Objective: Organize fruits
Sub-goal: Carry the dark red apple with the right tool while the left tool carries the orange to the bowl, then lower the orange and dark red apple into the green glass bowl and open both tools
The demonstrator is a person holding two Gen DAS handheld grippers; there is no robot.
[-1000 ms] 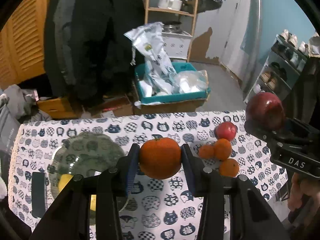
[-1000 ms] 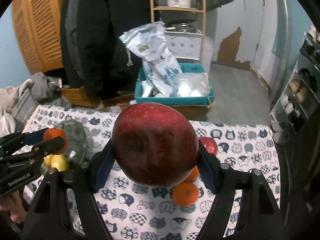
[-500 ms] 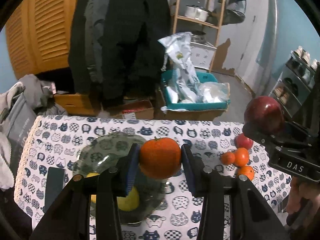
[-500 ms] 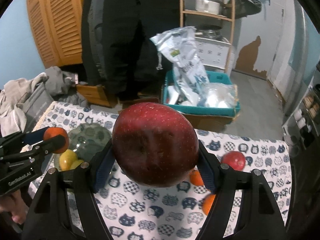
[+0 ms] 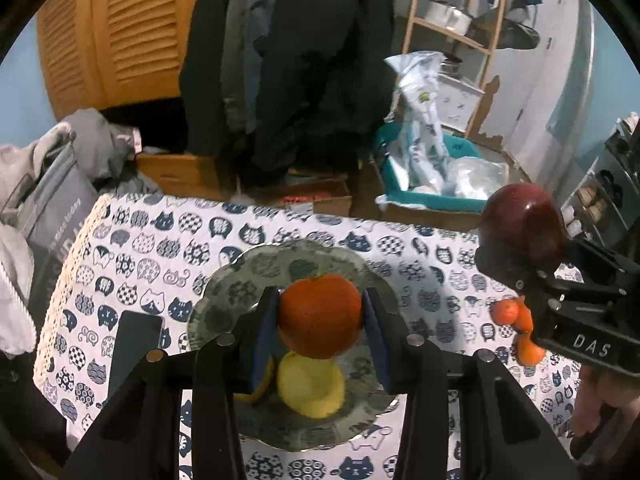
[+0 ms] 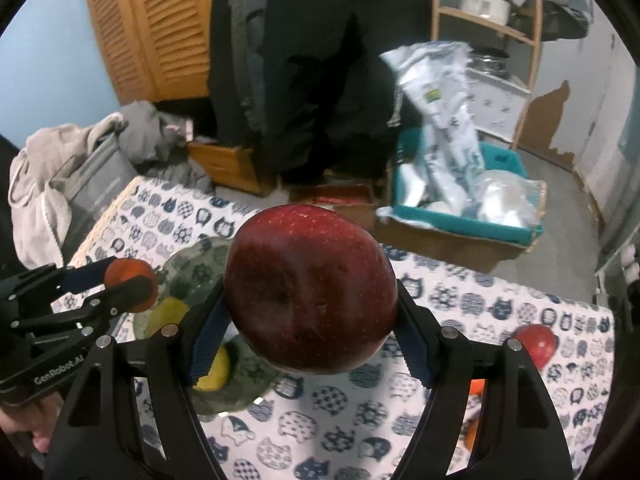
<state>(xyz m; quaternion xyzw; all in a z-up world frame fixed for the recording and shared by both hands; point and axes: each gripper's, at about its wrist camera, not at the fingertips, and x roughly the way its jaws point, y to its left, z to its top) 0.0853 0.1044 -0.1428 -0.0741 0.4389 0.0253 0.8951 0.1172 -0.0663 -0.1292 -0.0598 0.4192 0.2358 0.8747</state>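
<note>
My left gripper (image 5: 320,316) is shut on an orange (image 5: 319,315) and hangs over the green glass plate (image 5: 240,280), which holds yellow fruit (image 5: 311,390). My right gripper (image 6: 310,300) is shut on a large dark red apple (image 6: 310,292); it hovers to the right of the plate. From the left wrist view the apple (image 5: 520,222) shows at the right edge. From the right wrist view the left gripper (image 6: 128,282) with its orange (image 6: 126,274) shows at the left, above the plate (image 6: 188,268). Small oranges (image 5: 514,318) and a red apple (image 6: 536,342) lie on the cat-print cloth.
The table wears a cat-print cloth (image 5: 160,248). A dark flat object (image 5: 136,344) lies left of the plate. Behind the table stand a teal box of bags (image 5: 432,184), hanging dark coats (image 5: 300,60), a wooden shelf (image 5: 452,24) and piled clothes (image 5: 48,184).
Both grippers have swung left across the table with their fruit. The orange now hangs over the plate, and the loose fruit has slid toward the right edge of both views.
</note>
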